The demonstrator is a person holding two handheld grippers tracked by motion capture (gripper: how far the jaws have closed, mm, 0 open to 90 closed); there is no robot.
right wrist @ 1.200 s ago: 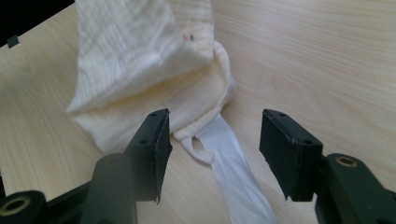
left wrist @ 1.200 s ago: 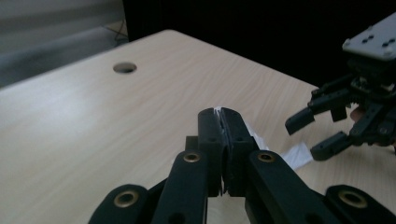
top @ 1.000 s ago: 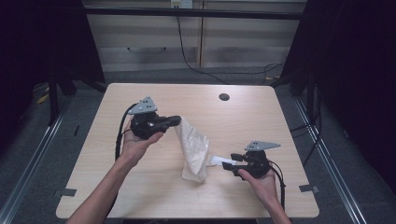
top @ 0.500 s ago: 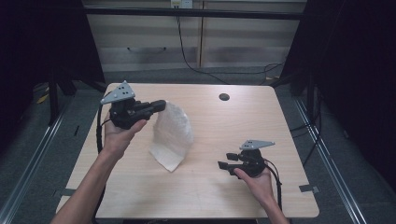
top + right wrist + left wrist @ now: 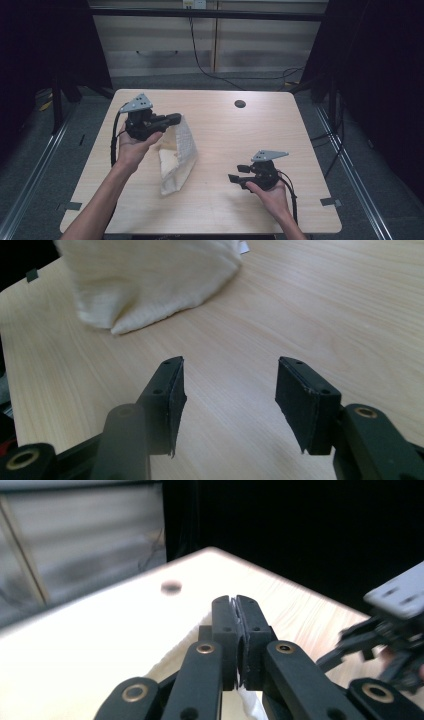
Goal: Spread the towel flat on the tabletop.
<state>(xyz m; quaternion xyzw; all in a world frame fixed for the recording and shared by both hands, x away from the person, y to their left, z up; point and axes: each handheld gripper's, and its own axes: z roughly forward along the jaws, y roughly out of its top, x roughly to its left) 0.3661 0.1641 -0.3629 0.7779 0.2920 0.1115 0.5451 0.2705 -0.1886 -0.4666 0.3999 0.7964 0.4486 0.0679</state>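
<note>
Cloth (image 5: 177, 157) hangs clamped in left gripper (image 5: 172, 119), pinch hidden; right gripper (image 5: 239, 173) apart.

One cream cloth (image 5: 177, 159), one table (image 5: 220, 210), two grippers: left (image 5: 172, 119), right (image 5: 235, 173).

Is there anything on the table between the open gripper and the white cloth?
No, nothing visible. Bare wooden table lies between the open right gripper and the white cloth. The shut left gripper holds the cloth's top edge on the far side, out of the way.
</note>
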